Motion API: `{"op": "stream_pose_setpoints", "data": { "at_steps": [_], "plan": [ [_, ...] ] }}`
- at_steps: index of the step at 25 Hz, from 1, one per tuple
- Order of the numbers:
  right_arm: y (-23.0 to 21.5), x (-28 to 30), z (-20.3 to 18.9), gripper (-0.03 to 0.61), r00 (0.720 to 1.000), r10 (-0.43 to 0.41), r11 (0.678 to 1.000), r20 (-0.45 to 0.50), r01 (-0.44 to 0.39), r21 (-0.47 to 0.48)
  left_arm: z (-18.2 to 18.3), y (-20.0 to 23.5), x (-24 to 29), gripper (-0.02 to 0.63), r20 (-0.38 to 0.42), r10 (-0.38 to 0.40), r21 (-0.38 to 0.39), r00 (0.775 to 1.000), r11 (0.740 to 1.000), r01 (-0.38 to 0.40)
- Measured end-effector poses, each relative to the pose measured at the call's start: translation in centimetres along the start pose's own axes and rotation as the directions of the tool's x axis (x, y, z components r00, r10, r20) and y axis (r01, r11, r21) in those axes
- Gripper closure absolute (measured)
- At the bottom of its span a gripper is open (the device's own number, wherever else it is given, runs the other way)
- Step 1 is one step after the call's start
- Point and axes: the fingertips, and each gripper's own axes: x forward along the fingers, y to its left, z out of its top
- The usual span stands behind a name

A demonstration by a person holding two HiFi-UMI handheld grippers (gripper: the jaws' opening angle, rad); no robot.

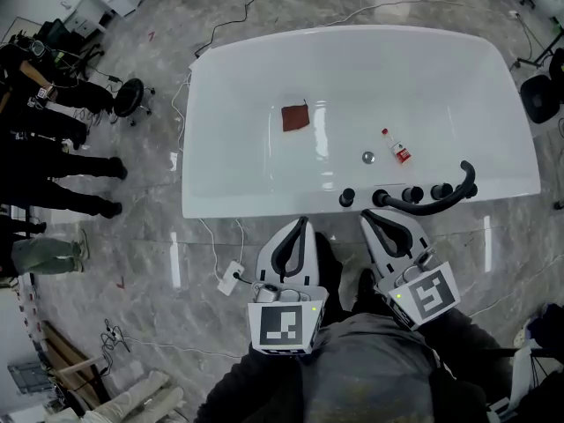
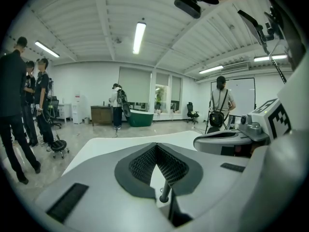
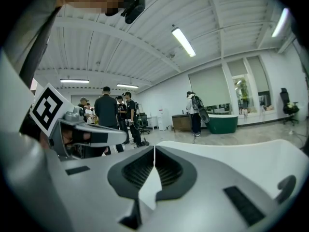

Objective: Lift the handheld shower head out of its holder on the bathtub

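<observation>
- Shower head [image 1: 430, 206], the black handheld one, is lying along the near rim of the white bathtub [image 1: 264, 208], at the right end of a row of black tap knobs [image 1: 347, 197]. Its curved body is running from beside the knobs out to a raised tip at the right, and the holder itself is too small to make out.
- It is looking rigid, smooth and glossy, so it is probably slippery under the pads and fairly light. A hose, which is not showing, may be dragging on it during a lift.
- Gripping across the slim middle of the handle is looking like the safest hold, with the jaws square to the bar before lifting straight up.
- The left gripper [image 1: 300, 226] is sitting with its jaws pressed together and nothing between them, its tips pointing at the rim just short of the knobs.
- The right gripper [image 1: 369, 218] is likewise closed tight and empty. Its tips are hovering near the left end of the shower head without touching it.
- Both grippers are being held side by side, close to the person's body and tilted slightly downward. The right one is needing to open before it can take hold.
</observation>
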Motion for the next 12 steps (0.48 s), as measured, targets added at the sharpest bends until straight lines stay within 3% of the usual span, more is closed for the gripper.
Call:
{"op": "stream_pose_setpoints", "data": {
  "at_steps": [8,12],
  "plan": [
    [0.04,0.5,0.47,0.574,1.0,0.015,1.0,0.013,-0.014,-0.025,0.02,0.57,-0.35,0.611,0.007,0.025,-0.007,1.0,1.0,-0.025],
    [0.02,0.97,-0.47,0.475,1.0,0.016,0.999,0.016,-0.016,-0.035,-0.96,0.86,-0.29,0.611,0.011,0.04,-0.01,0.999,0.999,-0.04]
  ]
}}
